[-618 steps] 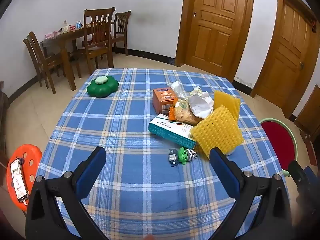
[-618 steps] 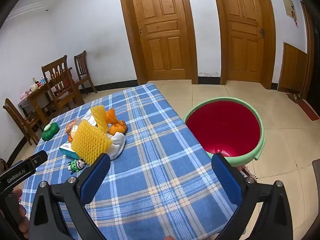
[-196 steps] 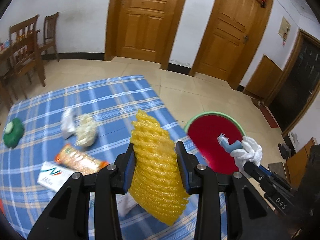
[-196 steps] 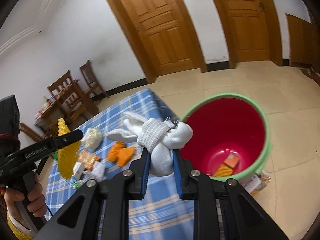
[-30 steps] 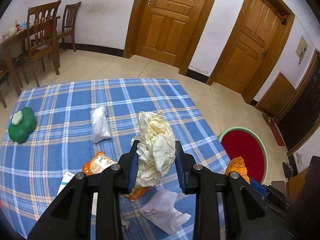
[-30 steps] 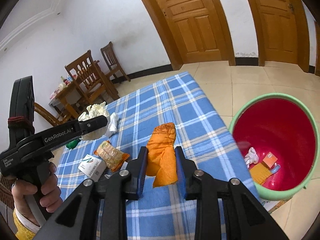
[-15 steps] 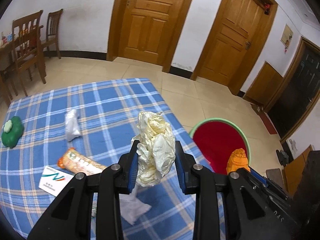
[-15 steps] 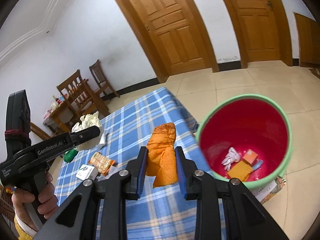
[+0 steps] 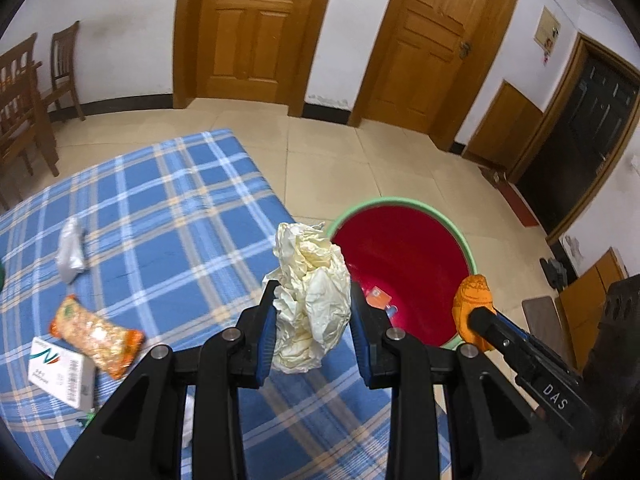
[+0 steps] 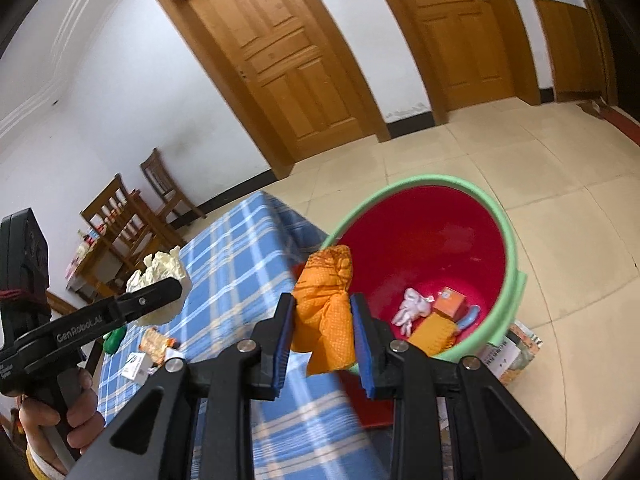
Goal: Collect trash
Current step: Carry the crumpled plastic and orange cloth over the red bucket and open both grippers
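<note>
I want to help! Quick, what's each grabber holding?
Left hand-held gripper: shut on crumpled cream paper wad.
Right hand-held gripper: shut on orange mesh bag.

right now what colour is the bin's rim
Light green, around a red inside; the bin shows best in the right wrist view.

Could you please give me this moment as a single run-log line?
left tongs: shut on paper wad | right tongs: shut on orange net | bin: beside table, holds trash | phase: carrying to bin

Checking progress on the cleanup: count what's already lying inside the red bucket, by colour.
White: 1, crumpled cloth
Orange: 1, small box
Yellow: 1, foam net
Blue: 1, small item
Total: 4
</note>
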`<state>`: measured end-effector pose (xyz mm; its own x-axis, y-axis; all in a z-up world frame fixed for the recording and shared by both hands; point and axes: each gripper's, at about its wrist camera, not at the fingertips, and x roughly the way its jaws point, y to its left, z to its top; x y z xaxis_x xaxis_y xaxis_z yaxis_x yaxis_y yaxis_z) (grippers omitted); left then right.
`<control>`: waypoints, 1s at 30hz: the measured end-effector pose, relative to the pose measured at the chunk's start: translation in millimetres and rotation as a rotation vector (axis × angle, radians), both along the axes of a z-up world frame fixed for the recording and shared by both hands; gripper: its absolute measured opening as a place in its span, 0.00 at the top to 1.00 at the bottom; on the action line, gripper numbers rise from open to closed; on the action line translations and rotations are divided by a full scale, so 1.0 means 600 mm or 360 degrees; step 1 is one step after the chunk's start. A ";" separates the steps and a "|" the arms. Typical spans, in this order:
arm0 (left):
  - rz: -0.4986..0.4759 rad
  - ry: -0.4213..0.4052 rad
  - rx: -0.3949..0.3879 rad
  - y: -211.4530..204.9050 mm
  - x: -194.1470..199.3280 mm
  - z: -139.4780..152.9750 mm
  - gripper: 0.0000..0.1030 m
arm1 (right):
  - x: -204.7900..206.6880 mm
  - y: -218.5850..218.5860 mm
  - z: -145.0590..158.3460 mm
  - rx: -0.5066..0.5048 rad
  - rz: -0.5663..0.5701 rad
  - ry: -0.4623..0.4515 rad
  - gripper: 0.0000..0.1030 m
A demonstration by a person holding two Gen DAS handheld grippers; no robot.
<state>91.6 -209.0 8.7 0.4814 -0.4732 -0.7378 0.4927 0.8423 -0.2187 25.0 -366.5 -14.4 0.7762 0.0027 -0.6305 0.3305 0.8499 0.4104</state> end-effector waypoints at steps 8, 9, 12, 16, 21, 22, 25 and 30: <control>-0.0141 0.0054 0.0074 -0.080 0.014 -0.039 0.68 | -0.006 -0.048 -0.034 0.0079 -0.0085 0.0038 0.70; -0.0154 0.0065 0.0080 -0.089 0.017 -0.044 0.68 | -0.006 -0.053 -0.036 0.0088 -0.0095 0.0042 0.70; -0.0181 0.0086 0.0095 -0.109 0.028 -0.056 0.68 | -0.010 -0.067 -0.044 0.0104 -0.0126 0.0047 0.70; -0.0216 0.0100 0.0111 -0.137 0.042 -0.071 0.68 | -0.010 -0.087 -0.051 0.0123 -0.0160 0.0056 0.69; -0.0248 0.0103 0.0123 -0.156 0.053 -0.084 0.59 | -0.004 -0.105 -0.064 0.0141 -0.0189 0.0081 0.69; -0.0245 0.0102 0.0129 -0.159 0.055 -0.086 0.54 | -0.002 -0.108 -0.067 0.0145 -0.0192 0.0086 0.69; -0.0236 0.0089 0.0144 -0.160 0.056 -0.091 0.45 | 0.006 -0.115 -0.075 0.0159 -0.0199 0.0100 0.69; -0.0189 0.0076 0.0169 -0.160 0.060 -0.093 0.36 | 0.021 -0.125 -0.084 0.0169 -0.0203 0.0121 0.67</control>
<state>127.7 -304.8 -47.4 0.3899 -0.4430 -0.8073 0.5813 0.7983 -0.1573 37.5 -441.4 -65.0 0.7244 -0.0231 -0.6890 0.4666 0.7521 0.4654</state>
